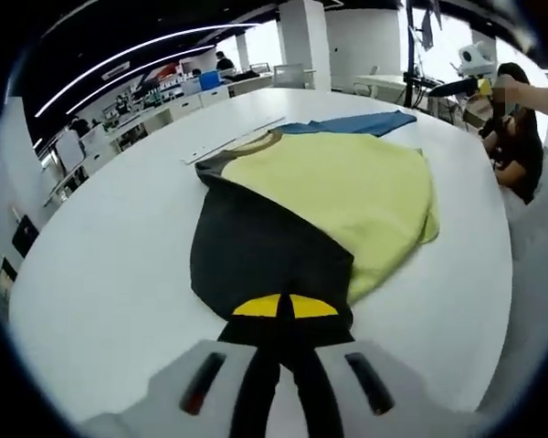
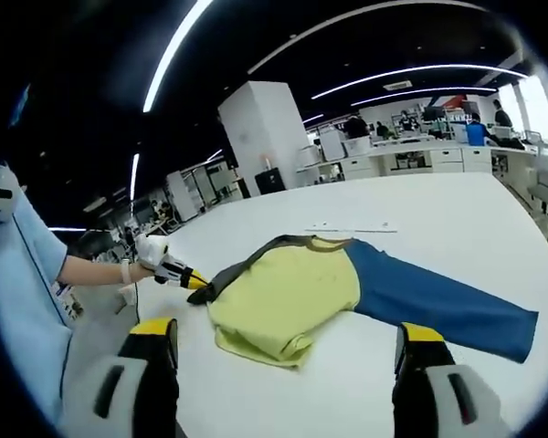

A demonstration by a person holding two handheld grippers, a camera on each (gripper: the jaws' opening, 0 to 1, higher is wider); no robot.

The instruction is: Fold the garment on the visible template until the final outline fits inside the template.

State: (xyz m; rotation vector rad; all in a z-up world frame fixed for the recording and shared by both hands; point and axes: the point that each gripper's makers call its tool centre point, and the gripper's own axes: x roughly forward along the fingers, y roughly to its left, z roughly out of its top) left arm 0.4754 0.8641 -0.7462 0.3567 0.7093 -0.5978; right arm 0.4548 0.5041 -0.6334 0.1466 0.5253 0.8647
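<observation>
Your left tool [image 1: 279,315] grips the shirt's [image 1: 347,187] dark sleeve [image 1: 256,251], ready to fold it inward, while your right tool [image 2: 288,351] hangs released above the desk [image 2: 438,219].

A large white table [image 2: 457,210] carries everything. On it lies a shirt [image 1: 347,187] with a yellow body, one dark sleeve and one blue sleeve [image 2: 438,297]. In the left gripper view the dark sleeve [image 1: 256,251] runs from the yellow body straight down to the fingers. In the right gripper view the shirt lies ahead of the fingers, the blue sleeve stretching toward the right one. Beyond the collar a thin pale strip [image 1: 233,141] lies flat on the tabletop.
</observation>
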